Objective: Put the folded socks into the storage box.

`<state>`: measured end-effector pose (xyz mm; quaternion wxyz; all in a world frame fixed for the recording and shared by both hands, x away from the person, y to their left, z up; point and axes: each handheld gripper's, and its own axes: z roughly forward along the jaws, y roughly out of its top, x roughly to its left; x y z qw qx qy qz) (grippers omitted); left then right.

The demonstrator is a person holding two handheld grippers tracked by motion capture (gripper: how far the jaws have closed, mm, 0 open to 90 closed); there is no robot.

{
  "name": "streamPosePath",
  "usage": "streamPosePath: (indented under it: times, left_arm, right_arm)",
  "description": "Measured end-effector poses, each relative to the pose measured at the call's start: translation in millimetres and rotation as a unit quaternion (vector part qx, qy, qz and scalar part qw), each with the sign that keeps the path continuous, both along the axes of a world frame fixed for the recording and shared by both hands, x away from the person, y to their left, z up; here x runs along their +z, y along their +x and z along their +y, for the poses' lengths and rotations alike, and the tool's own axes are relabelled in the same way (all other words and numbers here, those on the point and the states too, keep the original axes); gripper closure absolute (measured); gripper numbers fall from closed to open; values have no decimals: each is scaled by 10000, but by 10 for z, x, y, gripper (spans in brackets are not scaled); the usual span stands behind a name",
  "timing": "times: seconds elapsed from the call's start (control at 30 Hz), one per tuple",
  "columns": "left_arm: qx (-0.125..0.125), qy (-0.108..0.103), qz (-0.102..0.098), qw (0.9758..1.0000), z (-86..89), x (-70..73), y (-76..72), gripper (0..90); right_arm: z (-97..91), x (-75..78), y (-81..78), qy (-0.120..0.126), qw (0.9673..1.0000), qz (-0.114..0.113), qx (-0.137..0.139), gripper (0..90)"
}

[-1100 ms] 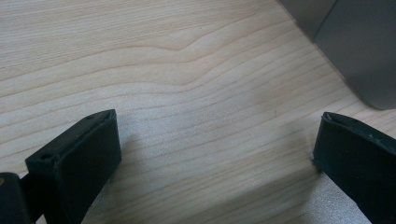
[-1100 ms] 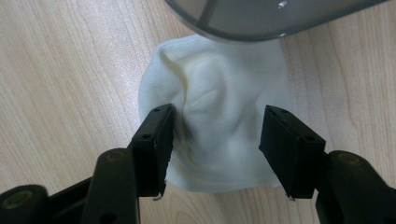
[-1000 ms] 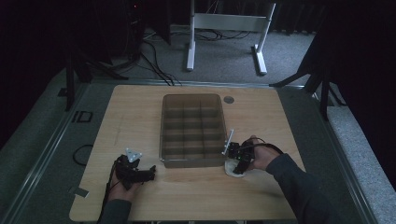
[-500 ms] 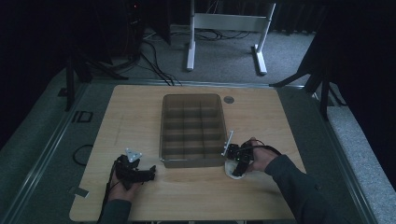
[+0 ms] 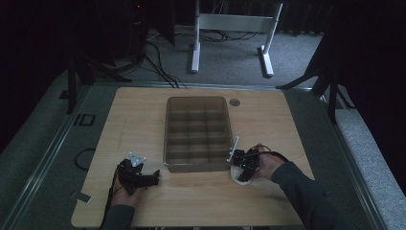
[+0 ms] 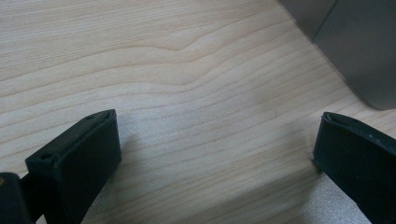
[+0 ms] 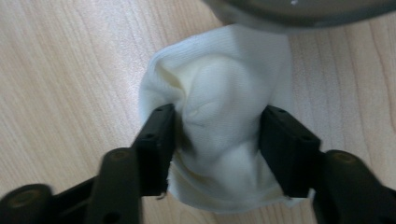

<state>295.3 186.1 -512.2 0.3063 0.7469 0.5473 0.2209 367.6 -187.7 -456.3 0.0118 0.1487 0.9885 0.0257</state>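
A small white cloth [image 7: 219, 93] lies bunched on the wooden table [image 5: 143, 120], just off the near right corner of the grey compartment tray [image 5: 196, 103]. My right gripper [image 7: 217, 116] points down at it. Its jaws have just been closing and now press on both sides of the puckered cloth [image 5: 235, 175]. In the high view the right gripper [image 5: 242, 165] sits in a hand at the tray's corner. My left gripper [image 6: 217, 140] is open over bare wood, with nothing between its jaws. It rests at the near left of the table [image 5: 156, 178].
The tray's grey wall [image 6: 359, 56] is close to the left gripper's far right side. A round grey cap [image 5: 234, 102] is set into the table behind the tray. Stand legs and cables lie on the floor beyond the table.
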Motion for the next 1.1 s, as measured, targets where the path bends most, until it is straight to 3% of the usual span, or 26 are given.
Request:
streamPosePath:
  times: [0.13, 0.43, 1.1]
  left_arm:
    - [0, 0, 0, 10000, 0, 0, 0, 10]
    - [-1, -1, -1, 10000, 0, 0, 1, 10]
    - [2, -3, -2, 10000, 0, 0, 1, 10]
  right_arm:
    - [-4, 11, -16, 17, 10000, 39, 8, 596]
    - [-15, 23, -31, 34, 10000, -2, 85, 657]
    - [-101, 149, -21, -12, 10000, 14, 38, 666]
